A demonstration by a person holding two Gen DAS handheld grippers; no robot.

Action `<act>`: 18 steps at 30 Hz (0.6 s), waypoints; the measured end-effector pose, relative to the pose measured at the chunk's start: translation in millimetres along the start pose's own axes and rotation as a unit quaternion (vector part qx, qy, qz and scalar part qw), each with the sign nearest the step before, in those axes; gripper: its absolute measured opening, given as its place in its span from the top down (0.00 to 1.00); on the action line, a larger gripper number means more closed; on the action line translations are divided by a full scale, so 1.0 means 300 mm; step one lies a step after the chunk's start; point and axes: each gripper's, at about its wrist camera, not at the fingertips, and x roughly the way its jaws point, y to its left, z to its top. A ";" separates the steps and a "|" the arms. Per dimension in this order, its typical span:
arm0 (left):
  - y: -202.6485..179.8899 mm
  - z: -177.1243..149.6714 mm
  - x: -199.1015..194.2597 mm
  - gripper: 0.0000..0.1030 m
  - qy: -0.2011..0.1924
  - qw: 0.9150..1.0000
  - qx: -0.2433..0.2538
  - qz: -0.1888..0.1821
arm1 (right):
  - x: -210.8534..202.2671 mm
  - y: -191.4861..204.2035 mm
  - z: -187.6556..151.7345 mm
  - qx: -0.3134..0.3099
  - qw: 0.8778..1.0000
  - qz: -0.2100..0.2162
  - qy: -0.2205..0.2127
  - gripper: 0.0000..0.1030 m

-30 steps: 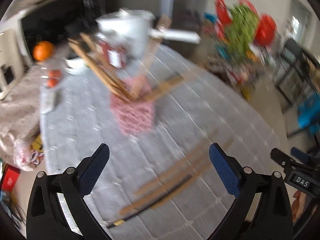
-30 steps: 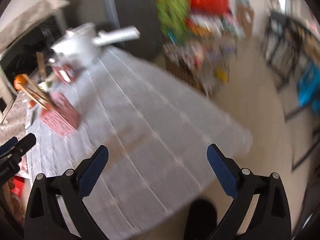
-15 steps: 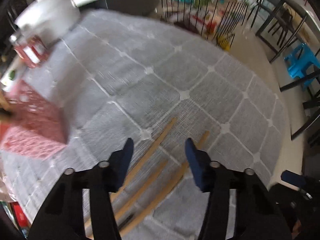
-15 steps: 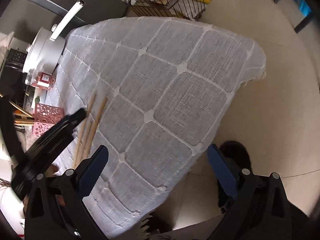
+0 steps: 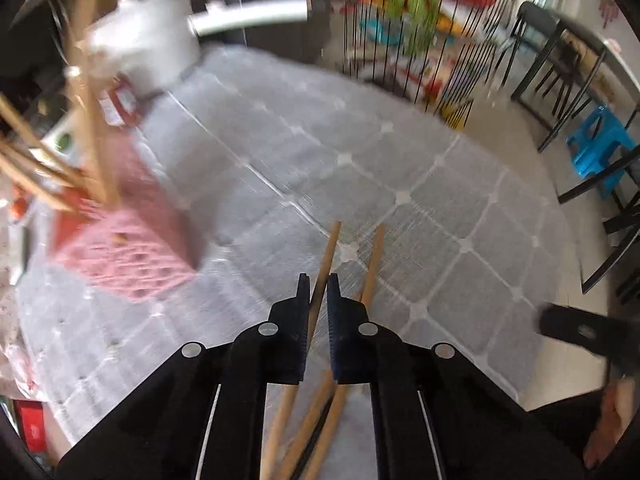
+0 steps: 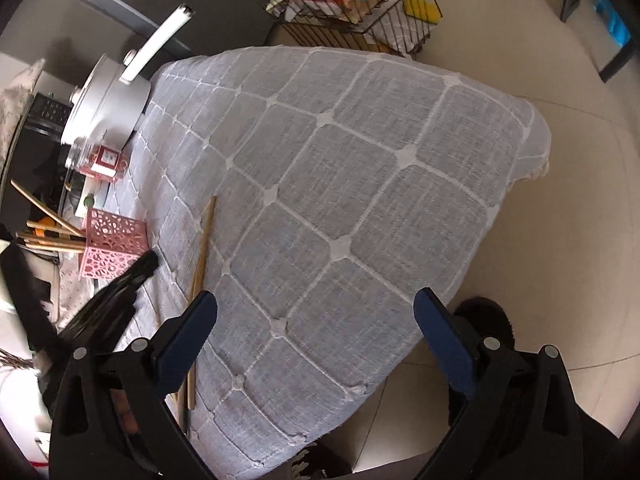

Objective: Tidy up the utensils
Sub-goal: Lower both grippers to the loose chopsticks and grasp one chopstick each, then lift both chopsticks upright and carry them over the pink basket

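Grey checked cloth (image 6: 360,184) covers the worktop, with pale floor tiles (image 6: 580,208) beyond its edge, a wire rack (image 6: 360,12) of clutter at the far side, and dark chairs plus a blue stool (image 5: 600,140) off to the right of the left gripper. Far left of that gripper sits a white saucepan (image 5: 148,48), its long handle jutting right, and nearer in, a pink cut-out holder (image 5: 128,248) with wooden sticks leaning out of it.

Left gripper (image 5: 319,284) is low over the cloth, pointing forward and slightly down, its jaws pinched tight on a wooden stick (image 5: 326,256). That stick runs lengthways straight through the jaws, its far tip aimed ahead and a touch right, its near end passing back under the gripper body. Just right of it lies a second stick (image 5: 374,260), roughly parallel on the cloth, with more sticks crossing beneath the gripper.

Right gripper (image 6: 316,336) hangs high above the near corner of the worktop, tilted steeply down, jaws spread wide with nothing between them.
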 end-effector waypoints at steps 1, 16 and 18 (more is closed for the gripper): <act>0.008 -0.010 -0.043 0.93 -0.013 1.000 0.000 0.001 | 0.007 0.015 0.000 -0.003 1.000 -0.001 0.002 0.07; 0.160 -0.188 -0.477 0.95 -0.153 0.986 -0.050 -0.031 | 0.292 0.401 0.087 -0.031 0.994 -0.082 0.067 0.39; 0.178 -0.198 -0.498 0.95 -0.160 0.985 -0.053 -0.034 | 0.304 0.419 0.103 -0.029 0.995 -0.072 0.065 0.63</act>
